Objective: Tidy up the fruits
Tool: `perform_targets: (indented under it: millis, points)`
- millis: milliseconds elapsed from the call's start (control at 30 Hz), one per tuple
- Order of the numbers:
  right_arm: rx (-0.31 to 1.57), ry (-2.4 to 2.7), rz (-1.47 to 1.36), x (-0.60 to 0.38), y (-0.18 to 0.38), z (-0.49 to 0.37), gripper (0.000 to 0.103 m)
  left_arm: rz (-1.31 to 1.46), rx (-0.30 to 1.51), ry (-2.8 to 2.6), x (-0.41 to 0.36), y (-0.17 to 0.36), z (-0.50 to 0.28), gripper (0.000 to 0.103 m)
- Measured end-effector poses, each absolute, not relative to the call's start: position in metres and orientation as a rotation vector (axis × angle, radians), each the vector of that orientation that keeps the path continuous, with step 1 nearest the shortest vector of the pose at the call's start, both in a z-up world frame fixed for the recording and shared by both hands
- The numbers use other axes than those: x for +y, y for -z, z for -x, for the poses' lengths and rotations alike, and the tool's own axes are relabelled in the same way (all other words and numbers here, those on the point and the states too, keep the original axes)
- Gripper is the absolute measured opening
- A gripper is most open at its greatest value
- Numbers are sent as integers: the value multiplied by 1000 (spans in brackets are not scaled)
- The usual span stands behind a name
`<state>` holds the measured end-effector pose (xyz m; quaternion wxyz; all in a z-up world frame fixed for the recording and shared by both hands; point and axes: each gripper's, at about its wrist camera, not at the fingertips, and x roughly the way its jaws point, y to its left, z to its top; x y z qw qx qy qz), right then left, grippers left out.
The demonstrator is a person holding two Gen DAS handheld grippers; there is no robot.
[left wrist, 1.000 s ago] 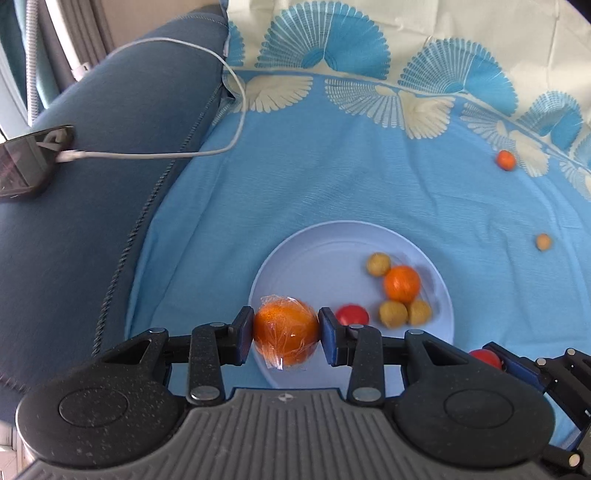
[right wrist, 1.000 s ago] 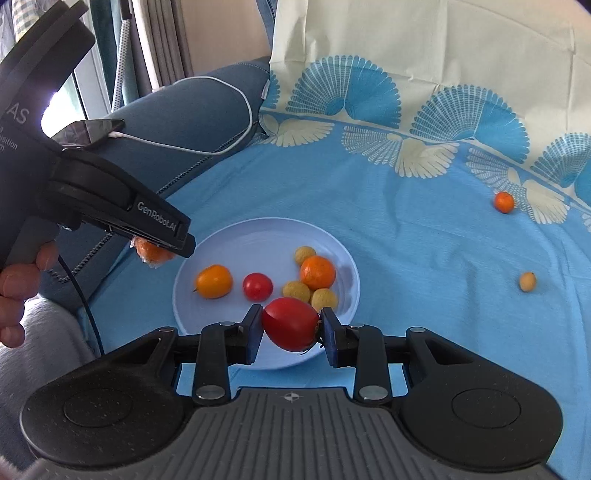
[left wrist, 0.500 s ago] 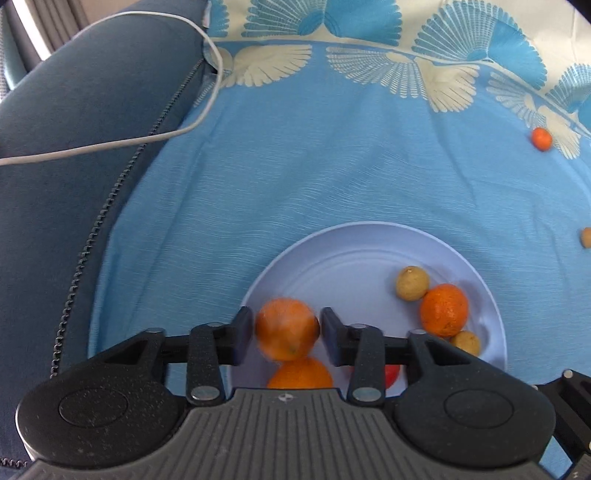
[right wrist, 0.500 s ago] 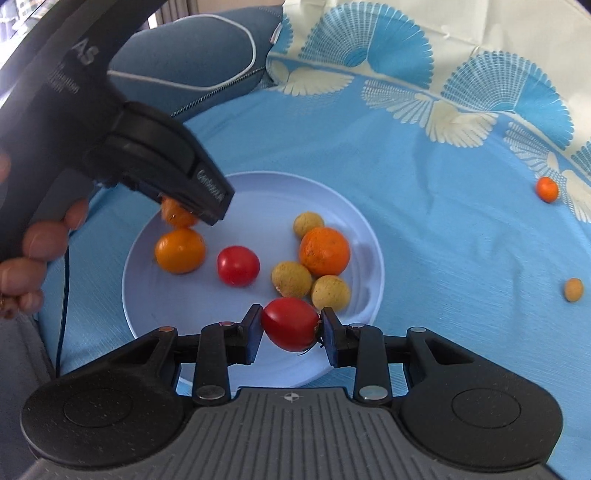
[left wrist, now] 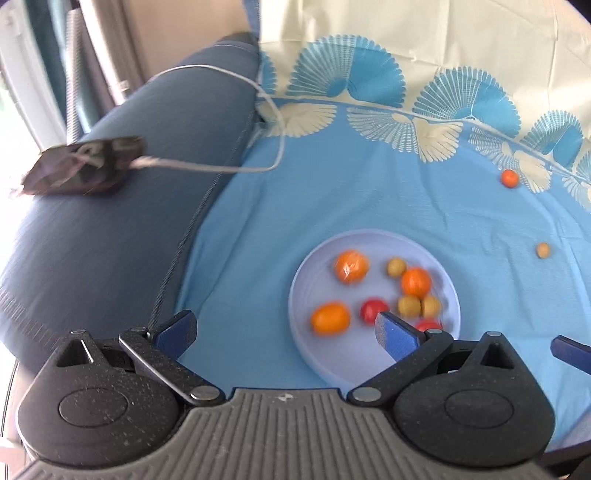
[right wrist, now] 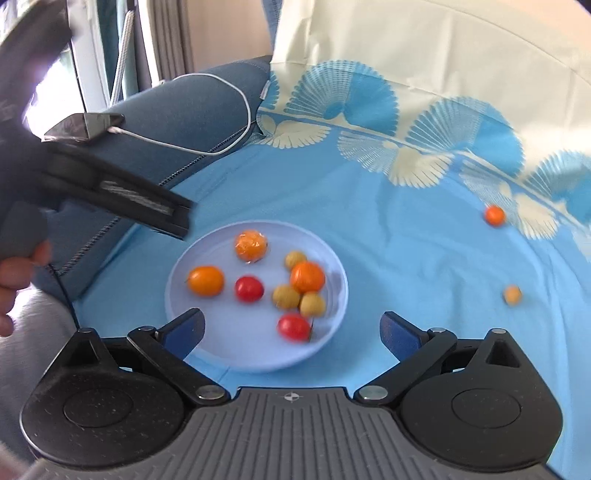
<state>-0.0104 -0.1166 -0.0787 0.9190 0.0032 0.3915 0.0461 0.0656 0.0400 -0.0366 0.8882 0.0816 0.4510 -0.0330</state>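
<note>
Blue bedsheet point(right wrist: 388, 229): both claws, left claw point(left wrist: 284, 332) and right claw point(right wrist: 291, 328), opening wide, empty; wrapped orange point(right wrist: 251, 245) and tomato point(right wrist: 293, 326) just dropped on plate point(right wrist: 207, 254); two strays remain near far right edge

Blue upholstered sofa arm point(left wrist: 122, 236), fan-patterned blue cloth point(left wrist: 369, 192), bright window point(right wrist: 92, 74), beige wall point(right wrist: 229, 29)

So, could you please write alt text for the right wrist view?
A pale blue plate on a blue cloth holds eight small fruits: three orange, two red, three yellowish. The right gripper below has empty jaws, opening. Two small fruits lie apart on the cloth.
</note>
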Motion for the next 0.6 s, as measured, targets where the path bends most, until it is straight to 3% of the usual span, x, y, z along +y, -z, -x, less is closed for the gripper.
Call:
perform_targets:
  millis: [600]
  points:
    - [584, 3, 18, -105, 14, 151, 102, -145, 778, 125, 50, -16, 65, 103]
